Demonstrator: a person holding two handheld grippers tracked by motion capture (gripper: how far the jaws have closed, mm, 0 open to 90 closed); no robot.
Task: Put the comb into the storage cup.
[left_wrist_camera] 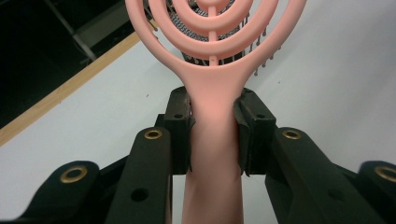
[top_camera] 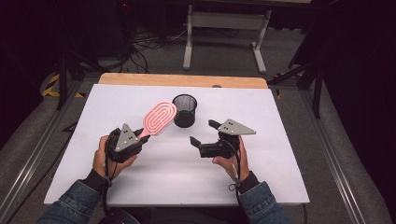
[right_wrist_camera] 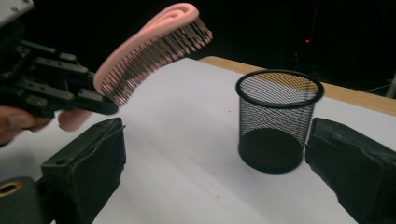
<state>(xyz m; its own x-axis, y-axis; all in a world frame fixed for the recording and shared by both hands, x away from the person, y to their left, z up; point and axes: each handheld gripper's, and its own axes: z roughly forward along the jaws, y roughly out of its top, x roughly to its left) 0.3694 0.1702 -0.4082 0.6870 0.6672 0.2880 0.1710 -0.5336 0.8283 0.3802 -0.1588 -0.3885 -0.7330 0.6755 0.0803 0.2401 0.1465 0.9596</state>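
A pink hairbrush (top_camera: pixel 159 117) with an oval ringed head is held above the white table (top_camera: pixel 140 172), head up and slanting toward a black mesh cup (top_camera: pixel 184 110). My left gripper (top_camera: pixel 142 134) is shut on its handle (left_wrist_camera: pixel 214 140), both pads pressing the sides. In the right gripper view the hairbrush (right_wrist_camera: pixel 149 46) hangs bristles down at the upper left, apart from the mesh cup (right_wrist_camera: pixel 275 121), which stands upright and looks empty. My right gripper (top_camera: pixel 203 132) is wide open with nothing between its jaws, just right of and nearer than the cup.
The white board lies on a wooden tabletop whose far edge (top_camera: pixel 182 80) shows behind the cup. A white desk frame (top_camera: pixel 224 28) and cables stand on the floor beyond. Dark stands flank the table on both sides.
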